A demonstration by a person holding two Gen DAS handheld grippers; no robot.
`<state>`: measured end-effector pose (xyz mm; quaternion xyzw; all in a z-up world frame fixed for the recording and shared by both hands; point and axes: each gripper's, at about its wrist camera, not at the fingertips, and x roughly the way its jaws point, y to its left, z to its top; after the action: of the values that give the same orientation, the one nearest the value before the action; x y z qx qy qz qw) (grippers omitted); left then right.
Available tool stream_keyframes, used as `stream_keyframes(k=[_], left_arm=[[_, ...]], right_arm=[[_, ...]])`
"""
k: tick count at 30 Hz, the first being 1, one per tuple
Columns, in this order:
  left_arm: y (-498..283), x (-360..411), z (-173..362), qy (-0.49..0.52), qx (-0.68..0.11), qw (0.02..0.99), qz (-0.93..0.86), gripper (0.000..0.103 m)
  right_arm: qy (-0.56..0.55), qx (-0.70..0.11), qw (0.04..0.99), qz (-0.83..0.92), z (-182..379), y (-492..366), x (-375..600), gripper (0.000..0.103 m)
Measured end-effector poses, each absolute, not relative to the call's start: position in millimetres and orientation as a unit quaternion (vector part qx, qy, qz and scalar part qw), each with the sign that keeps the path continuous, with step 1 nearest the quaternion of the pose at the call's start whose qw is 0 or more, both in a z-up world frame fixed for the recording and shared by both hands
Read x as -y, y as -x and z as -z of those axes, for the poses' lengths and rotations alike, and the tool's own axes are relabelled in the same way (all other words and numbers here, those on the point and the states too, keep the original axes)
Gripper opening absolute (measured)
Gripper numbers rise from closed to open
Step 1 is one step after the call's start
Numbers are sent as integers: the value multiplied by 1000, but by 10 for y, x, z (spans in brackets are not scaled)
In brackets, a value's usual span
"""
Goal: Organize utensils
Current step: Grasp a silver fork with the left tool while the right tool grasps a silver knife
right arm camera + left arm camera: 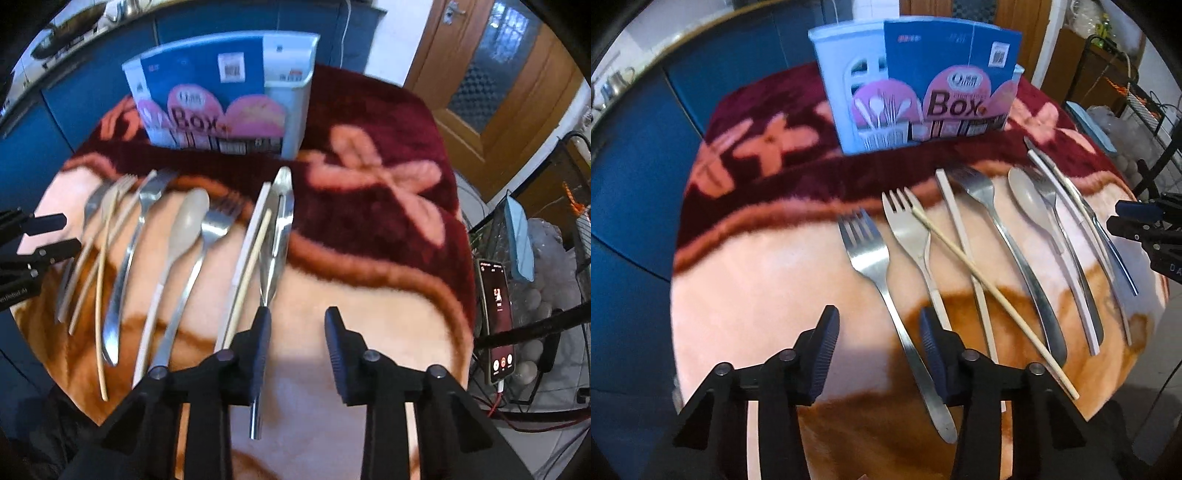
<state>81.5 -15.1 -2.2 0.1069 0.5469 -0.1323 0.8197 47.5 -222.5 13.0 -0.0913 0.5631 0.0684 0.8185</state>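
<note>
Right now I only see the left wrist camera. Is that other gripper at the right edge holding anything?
Observer: No. The right gripper is open, with nothing between its fingers.
Operator: What lies nearest it?
Observer: The rightmost steel utensil. Its handle runs under the gripper's left finger.
Operator: Anything past the table on that side?
Observer: A phone with a lit screen, just off the blanket's right edge.

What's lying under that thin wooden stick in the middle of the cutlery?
The wooden chopstick crosses over a fork near its head and over a white chopstick. Beneath them is the blanket; the surface below the blanket is hidden.
</note>
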Motion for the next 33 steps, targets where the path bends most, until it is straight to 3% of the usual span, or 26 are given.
stream_keyframes(k=[21,27,31,33], left_arm=[[-1253,199,101,-99,-611,772,148,45],[-1434,117,65,-61,-600,781,160,21],[-1528,48,68,-36,-604,779,165,18],[-1556,22,54,-31,-598,782,172,6]], right_arm=[[137,-613,772,-97,-15,-976,2060,25],[126,-616,769,-117,-35,-1059,2137,25],[110,-617,769,-129,-79,-1091,2235,29],[105,-616,769,-133,-112,-1095,2301,30]])
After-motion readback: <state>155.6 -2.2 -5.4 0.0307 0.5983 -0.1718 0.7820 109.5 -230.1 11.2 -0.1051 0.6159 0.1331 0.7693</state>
